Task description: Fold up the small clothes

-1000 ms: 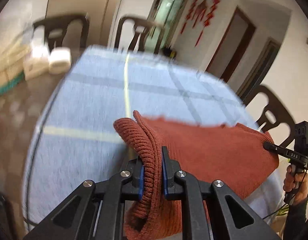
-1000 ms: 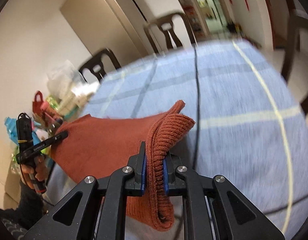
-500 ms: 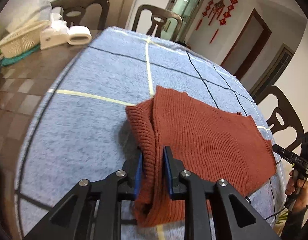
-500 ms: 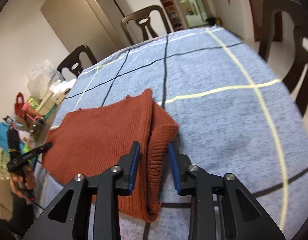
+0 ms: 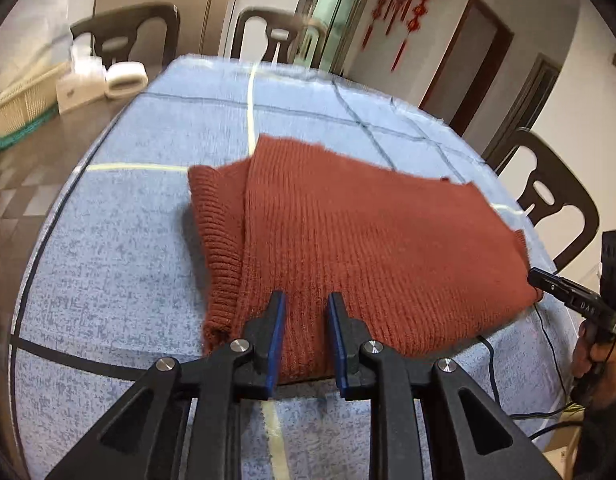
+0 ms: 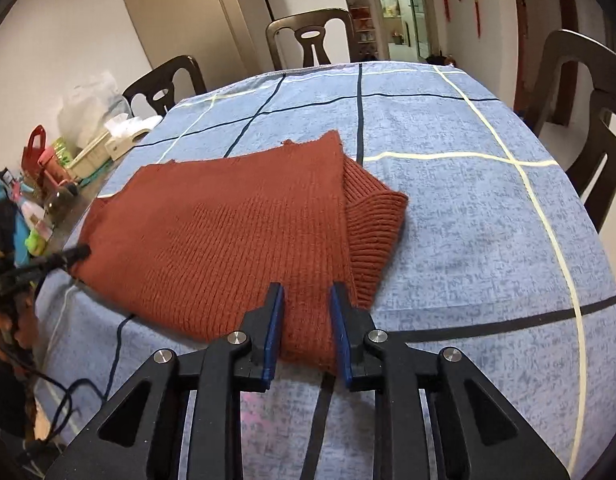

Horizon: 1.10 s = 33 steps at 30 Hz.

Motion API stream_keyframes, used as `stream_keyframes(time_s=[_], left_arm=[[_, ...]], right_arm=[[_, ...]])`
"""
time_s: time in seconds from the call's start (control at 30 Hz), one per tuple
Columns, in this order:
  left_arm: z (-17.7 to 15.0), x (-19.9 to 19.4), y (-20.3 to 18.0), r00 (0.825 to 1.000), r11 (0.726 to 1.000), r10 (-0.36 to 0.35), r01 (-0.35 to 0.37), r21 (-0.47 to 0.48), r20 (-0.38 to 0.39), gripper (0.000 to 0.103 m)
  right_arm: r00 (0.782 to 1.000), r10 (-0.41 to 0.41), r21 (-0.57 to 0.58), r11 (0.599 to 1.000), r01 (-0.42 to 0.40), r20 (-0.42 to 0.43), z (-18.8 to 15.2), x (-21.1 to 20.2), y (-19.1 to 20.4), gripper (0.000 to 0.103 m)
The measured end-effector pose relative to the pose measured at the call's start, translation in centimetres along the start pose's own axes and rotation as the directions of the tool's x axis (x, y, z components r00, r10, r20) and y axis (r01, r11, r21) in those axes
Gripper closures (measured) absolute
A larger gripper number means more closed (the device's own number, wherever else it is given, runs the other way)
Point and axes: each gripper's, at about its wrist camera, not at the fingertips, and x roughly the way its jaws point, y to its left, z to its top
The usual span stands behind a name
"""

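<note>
A rust-red knitted sweater (image 5: 348,240) lies folded flat on the blue checked tablecloth (image 5: 107,280); it also shows in the right wrist view (image 6: 227,240). A ribbed part sticks out at its left edge in the left wrist view (image 5: 215,220) and at its right edge in the right wrist view (image 6: 372,224). My left gripper (image 5: 305,300) is open, its blue pads apart just above the sweater's near edge. My right gripper (image 6: 306,292) is open too, over the near edge at the other end. Each gripper's tip shows in the other's view.
Dark chairs (image 6: 312,40) stand around the table. A basket and white boxes (image 5: 87,84) sit on the table's bare far left part. Bottles and bags (image 6: 39,176) crowd that side. A cable (image 5: 488,360) hangs over the near table edge.
Both grippers lowered the folded sweater onto the table, opened and let go of it. They have drawn back a little toward the near edge.
</note>
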Motion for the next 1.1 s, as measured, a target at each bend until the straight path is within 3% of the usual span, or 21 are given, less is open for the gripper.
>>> stream_keyframes(time_s=[0.17, 0.3, 0.5, 0.7, 0.9, 1.0, 1.1], left_arm=[[-0.3, -0.4, 0.1, 1.000, 1.000, -0.011, 0.011, -0.015, -0.006, 0.080], [-0.6, -0.5, 0.4, 1.000, 0.999, -0.024, 0.024, -0.025, 0.000, 0.080], [-1.1, -0.6, 0.6, 0.999, 0.999, -0.032, 0.031, -0.041, -0.013, 0.080], [1.1, -2.1, -0.4, 0.998, 0.999, -0.031, 0.032, -0.015, 0.047, 0.080], [3.8, 0.8, -1.3, 0.999, 0.999, 0.010, -0.011, 0.030, 0.043, 0.079], [3.1, 3.1, -0.6, 0.999, 0.999, 0.044, -0.044, 0.011, -0.018, 0.079], [2.4, 2.4, -0.6, 0.999, 0.999, 0.039, -0.039, 0.019, 0.006, 0.079]], right_arm=[[1.000, -0.011, -0.020, 1.000, 0.012, 0.027, -0.1, -1.3, 0.4, 0.079], [0.998, -0.063, -0.004, 0.998, 0.063, -0.008, -0.7, 0.3, -0.5, 0.079], [0.998, -0.056, 0.023, 0.998, 0.056, -0.008, -0.6, -0.2, -0.9, 0.079], [0.994, -0.068, -0.021, 0.997, 0.070, 0.084, 1.2, -2.2, 0.8, 0.079], [0.998, -0.032, -0.030, 0.999, 0.034, 0.061, 3.1, 1.3, 1.6, 0.079], [0.998, -0.052, 0.000, 0.999, 0.052, 0.019, 3.0, 3.6, 0.6, 0.083], [0.999, -0.036, 0.025, 0.999, 0.036, 0.028, 3.2, 2.9, 0.2, 0.084]])
